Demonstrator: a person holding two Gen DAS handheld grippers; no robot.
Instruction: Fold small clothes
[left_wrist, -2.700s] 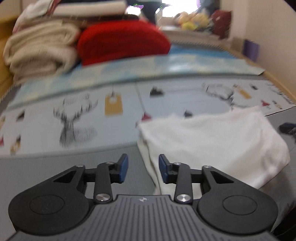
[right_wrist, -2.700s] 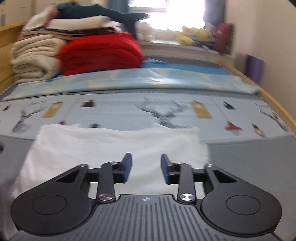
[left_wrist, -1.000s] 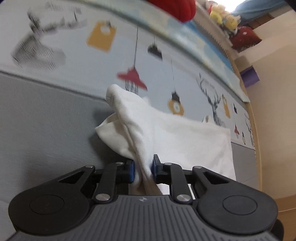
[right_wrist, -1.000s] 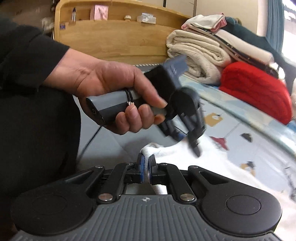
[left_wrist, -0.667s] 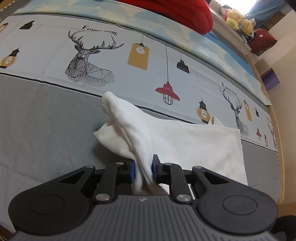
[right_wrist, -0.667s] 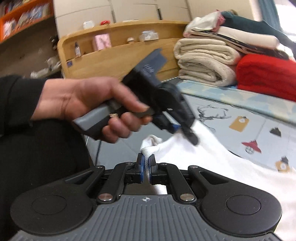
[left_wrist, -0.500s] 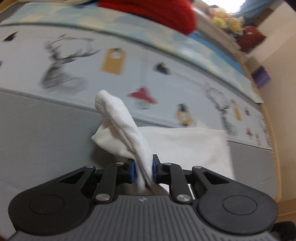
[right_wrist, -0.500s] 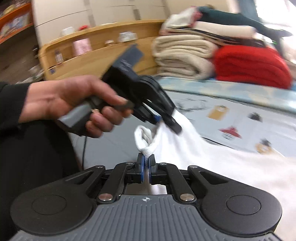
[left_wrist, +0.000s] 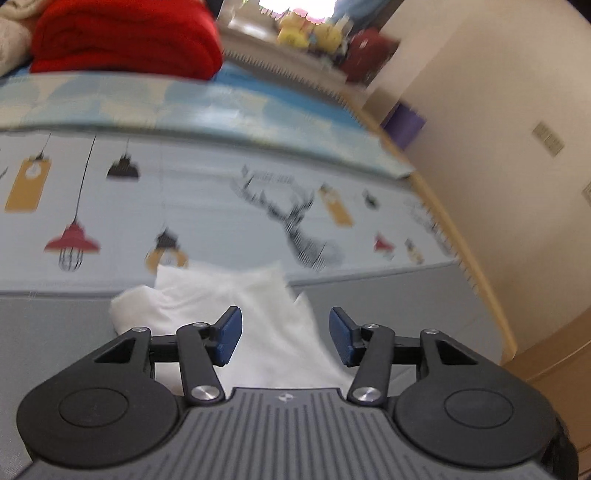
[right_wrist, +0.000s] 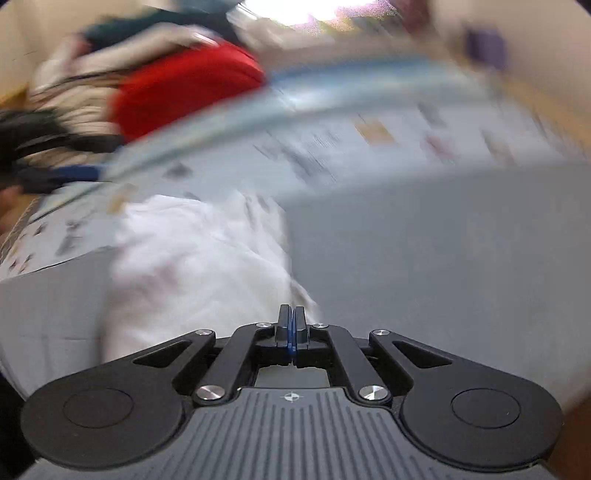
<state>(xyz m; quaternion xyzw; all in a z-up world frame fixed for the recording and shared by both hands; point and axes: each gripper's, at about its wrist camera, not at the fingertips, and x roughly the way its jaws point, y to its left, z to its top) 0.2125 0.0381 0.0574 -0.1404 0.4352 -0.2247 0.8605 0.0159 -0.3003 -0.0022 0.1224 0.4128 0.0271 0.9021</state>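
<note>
White garment (left_wrist: 236, 295) lay folded on the grey mat (left_wrist: 55, 325), long axis running away from you.
Your left gripper (left_wrist: 284, 334) gaped over it; your right gripper (right_wrist: 291, 330) had its jaws pressed together.

From the right wrist we get heavy motion blur: the folded red blanket (right_wrist: 184, 92) and the prints on the pale patterned sheet (right_wrist: 369, 147) smear into streaks. The white cotton garment (right_wrist: 199, 258) loses its outline, and its near edge disappears behind the right hand-held gripper (right_wrist: 291, 325); we cannot tell whether any cloth sits between the closed fingers. The picture's left edge crops a dark shape (right_wrist: 37, 147).
</note>
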